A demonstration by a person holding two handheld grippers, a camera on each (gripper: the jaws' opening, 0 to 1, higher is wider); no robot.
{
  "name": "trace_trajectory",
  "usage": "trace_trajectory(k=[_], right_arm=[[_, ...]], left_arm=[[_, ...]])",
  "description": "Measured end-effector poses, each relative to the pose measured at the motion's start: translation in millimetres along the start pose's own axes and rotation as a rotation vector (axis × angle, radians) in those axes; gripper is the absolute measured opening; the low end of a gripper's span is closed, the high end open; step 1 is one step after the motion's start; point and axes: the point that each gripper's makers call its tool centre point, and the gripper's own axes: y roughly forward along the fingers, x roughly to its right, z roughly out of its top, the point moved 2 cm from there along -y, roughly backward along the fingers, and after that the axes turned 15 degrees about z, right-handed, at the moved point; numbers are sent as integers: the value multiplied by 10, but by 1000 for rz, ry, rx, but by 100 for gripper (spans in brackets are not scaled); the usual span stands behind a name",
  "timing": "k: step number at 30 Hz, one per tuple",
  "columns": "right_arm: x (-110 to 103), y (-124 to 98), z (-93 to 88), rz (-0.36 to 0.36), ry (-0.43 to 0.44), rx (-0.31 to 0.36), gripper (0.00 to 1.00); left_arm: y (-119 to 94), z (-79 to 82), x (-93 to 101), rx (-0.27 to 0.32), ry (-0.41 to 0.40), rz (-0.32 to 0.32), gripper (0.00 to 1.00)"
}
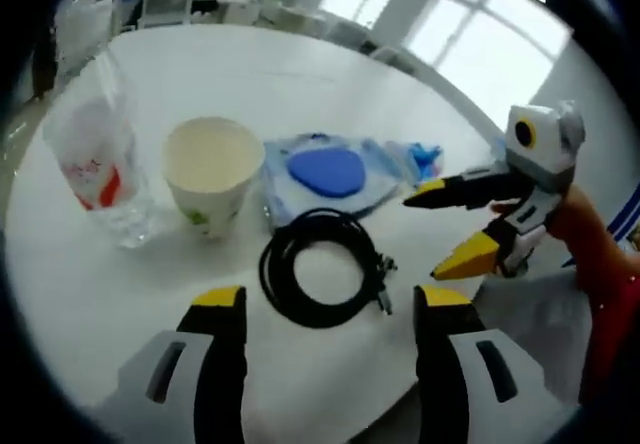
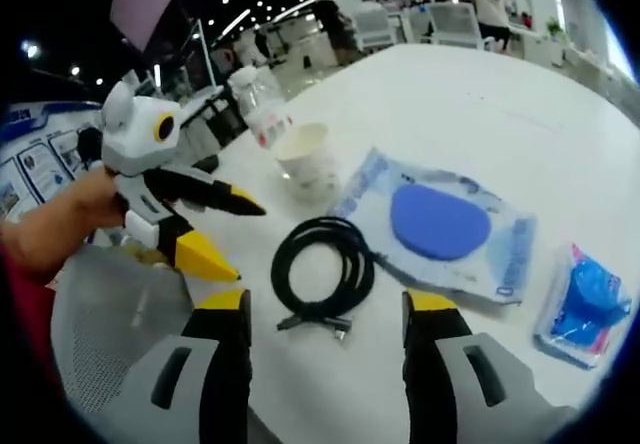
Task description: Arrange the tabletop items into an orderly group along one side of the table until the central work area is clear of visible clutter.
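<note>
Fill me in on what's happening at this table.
A person holds a gripper in each hand over a white table. Both the left gripper and the right gripper are open and empty, flanking a coiled black cable. A paper cup, plastic bottle and blue packet lie untouched beyond.

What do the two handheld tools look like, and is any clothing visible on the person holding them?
Both tools have grey bodies, black jaws and yellow tips. Seen from outside, the right tool has a white head with a yellow-ringed lens. A red sleeve shows behind it.
</note>
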Motion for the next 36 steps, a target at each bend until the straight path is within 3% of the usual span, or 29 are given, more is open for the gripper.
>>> trace_trajectory(k=[13,36], right_arm=[[176,295,-79,-25,38,-70,51],[252,401,-140,-46,24,-109,36]], left_arm=[[214,-78,-106,-50,22,52,57],[338,-115,-119,-56,94,97,36]])
